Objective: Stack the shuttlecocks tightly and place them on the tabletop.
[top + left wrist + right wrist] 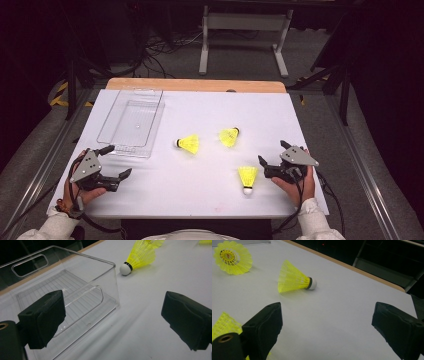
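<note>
Three yellow shuttlecocks lie on the white table: one left of centre (188, 144), one beside it (229, 136), and one nearer me (247, 177) with its white cork toward the front edge. My left gripper (116, 161) is open and empty at the front left, just in front of a clear plastic bin (131, 122). In the left gripper view the open gripper (115, 322) faces the bin's near corner (110, 285) and a shuttlecock (140, 257) beyond. My right gripper (272, 152) is open and empty, right of the nearest shuttlecock (224, 325); the other two (293, 280) (233, 257) lie ahead.
The table's wooden far edge (195, 85) runs behind the white sheet. A metal stand (245, 35) and cables are on the floor beyond. Bare white surface lies between the two grippers along the front edge.
</note>
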Tool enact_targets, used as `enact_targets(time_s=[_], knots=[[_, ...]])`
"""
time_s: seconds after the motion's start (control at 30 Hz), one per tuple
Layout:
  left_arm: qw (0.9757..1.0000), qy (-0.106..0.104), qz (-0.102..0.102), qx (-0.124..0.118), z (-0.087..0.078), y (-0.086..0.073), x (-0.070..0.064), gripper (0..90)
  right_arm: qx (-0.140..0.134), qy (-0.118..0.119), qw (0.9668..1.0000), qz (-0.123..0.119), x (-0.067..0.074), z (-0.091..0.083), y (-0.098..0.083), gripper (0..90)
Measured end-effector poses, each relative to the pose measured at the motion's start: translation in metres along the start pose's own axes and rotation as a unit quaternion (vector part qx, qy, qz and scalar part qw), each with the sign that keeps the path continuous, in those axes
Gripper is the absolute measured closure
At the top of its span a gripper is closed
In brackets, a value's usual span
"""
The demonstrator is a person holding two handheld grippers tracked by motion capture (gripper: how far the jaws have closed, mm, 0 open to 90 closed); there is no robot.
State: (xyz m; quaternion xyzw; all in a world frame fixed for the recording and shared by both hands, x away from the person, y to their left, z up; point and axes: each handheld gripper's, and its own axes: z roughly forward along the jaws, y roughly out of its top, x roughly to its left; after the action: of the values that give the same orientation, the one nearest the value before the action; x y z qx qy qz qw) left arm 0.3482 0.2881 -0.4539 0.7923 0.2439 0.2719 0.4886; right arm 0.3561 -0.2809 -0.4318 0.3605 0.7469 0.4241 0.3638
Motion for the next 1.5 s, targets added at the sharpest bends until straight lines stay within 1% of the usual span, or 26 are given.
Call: enact_targets(time_s=[0.13, 0.2, 0.3, 0.33, 0.4, 0.53, 0.6, 0.63, 0.67, 0.7, 0.77, 0.8, 0.83, 0.9, 0.93, 0.97, 1.0, 1.03, 1.1, 1.13, 1.17, 1.2, 1.3, 1.37, 1.43, 1.5], knots=[[1.0000, -0.003, -0.001, 0.005, 0.002, -0.003, 0.001, 6.1, 0.000, -0.003, 1.0000, -0.007, 0.002, 0.000, 0.003, 9.9], [1.0000, -0.003, -0.002, 0.005, 0.002, -0.003, 0.001, 5.6, -0.006, -0.004, 0.9999, -0.015, 0.004, -0.002, 0.010, 9.7], [1.0000, -0.002, -0.003, 0.001, 0.001, -0.003, 0.002, 5.7, -0.010, -0.003, 0.9998, -0.016, 0.006, -0.002, 0.015, 9.5], [1.0000, -0.004, -0.006, -0.002, 0.000, -0.004, 0.003, 5.6, -0.012, -0.006, 0.9997, -0.020, 0.007, -0.002, 0.022, 9.3], [1.0000, -0.005, -0.005, -0.003, -0.001, -0.004, 0.003, 5.6, -0.012, -0.005, 0.9997, -0.022, 0.008, -0.001, 0.025, 9.3], [1.0000, -0.005, -0.005, -0.006, -0.002, -0.003, 0.002, 5.3, -0.016, -0.001, 0.9993, -0.034, 0.012, 0.001, 0.044, 9.1], [1.0000, -0.005, -0.005, -0.007, -0.002, -0.003, 0.002, 5.4, -0.014, 0.000, 0.9994, -0.033, 0.012, 0.003, 0.048, 9.1], [1.0000, -0.005, -0.004, -0.007, -0.002, -0.003, 0.002, 5.3, -0.010, 0.009, 0.9994, -0.032, 0.012, 0.007, 0.056, 9.1], [1.0000, -0.004, -0.002, -0.007, -0.002, -0.003, 0.002, 5.3, -0.010, 0.009, 0.9994, -0.032, 0.012, 0.007, 0.056, 9.1], [0.9999, -0.005, -0.004, -0.008, -0.002, -0.002, 0.001, 5.3, -0.005, 0.010, 0.9994, -0.032, 0.012, 0.010, 0.060, 9.1], [0.9999, -0.005, -0.004, -0.008, -0.002, -0.002, 0.001, 5.3, 0.003, 0.022, 0.9992, -0.034, 0.013, 0.016, 0.070, 10.4], [1.0000, -0.004, -0.003, -0.008, -0.002, -0.002, 0.002, 5.3, 0.008, 0.026, 0.9989, -0.039, 0.014, 0.019, 0.074, 11.0], [0.9999, -0.004, -0.004, -0.009, -0.001, -0.003, 0.003, 5.3, 0.021, 0.041, 0.9979, -0.046, 0.015, 0.025, 0.081, 11.9], [0.9999, -0.005, -0.007, -0.009, -0.001, -0.003, 0.002, 5.3, 0.039, 0.047, 0.9969, -0.050, 0.016, 0.033, 0.088, 13.7], [0.9999, -0.005, -0.007, -0.009, -0.001, -0.003, 0.002, 5.3, 0.039, 0.047, 0.9969, -0.050, 0.016, 0.033, 0.088, 13.7], [0.9999, -0.005, -0.007, -0.009, -0.001, -0.003, 0.002, 5.3, 0.049, 0.060, 0.9955, -0.055, 0.016, 0.038, 0.091, 13.8], [0.9999, -0.005, -0.006, -0.010, -0.001, -0.003, 0.002, 5.3, 0.060, 0.072, 0.9936, -0.063, 0.016, 0.044, 0.096, 16.8], [0.9999, -0.006, -0.007, -0.010, -0.001, -0.003, 0.002, 5.3, 0.071, 0.074, 0.9925, -0.067, 0.016, 0.049, 0.098, 17.2], [0.9999, -0.005, -0.007, -0.010, -0.001, -0.003, 0.002, 5.3, 0.087, 0.086, 0.9896, -0.076, 0.017, 0.058, 0.102, 18.4], [0.9999, -0.006, -0.008, -0.009, -0.001, -0.003, 0.003, 5.3, 0.099, 0.088, 0.9879, -0.081, 0.018, 0.063, 0.104, 19.9], [0.9999, -0.006, -0.008, -0.009, -0.001, -0.003, 0.003, 5.2, 0.115, 0.092, 0.9851, -0.088, 0.021, 0.070, 0.105, 20.7], [0.9999, -0.006, -0.008, -0.009, -0.001, -0.003, 0.003, 5.2, 0.125, 0.097, 0.9830, -0.092, 0.023, 0.075, 0.106, 21.5], [0.9999, -0.006, -0.008, -0.010, -0.001, -0.003, 0.002, 5.2, 0.151, 0.104, 0.9766, -0.112, 0.030, 0.090, 0.107, 22.8], [0.9999, -0.006, -0.008, -0.010, -0.001, -0.003, 0.003, 5.2, 0.163, 0.108, 0.9737, -0.117, 0.034, 0.098, 0.108, 23.3], [0.9999, -0.007, -0.011, -0.010, -0.001, -0.003, 0.003, 5.2, 0.174, 0.106, 0.9713, -0.123, 0.038, 0.106, 0.110, 24.4], [0.9999, -0.007, -0.010, -0.009, -0.001, -0.003, 0.003, 5.2, 0.185, 0.108, 0.9676, -0.133, 0.041, 0.113, 0.110, 26.0]])
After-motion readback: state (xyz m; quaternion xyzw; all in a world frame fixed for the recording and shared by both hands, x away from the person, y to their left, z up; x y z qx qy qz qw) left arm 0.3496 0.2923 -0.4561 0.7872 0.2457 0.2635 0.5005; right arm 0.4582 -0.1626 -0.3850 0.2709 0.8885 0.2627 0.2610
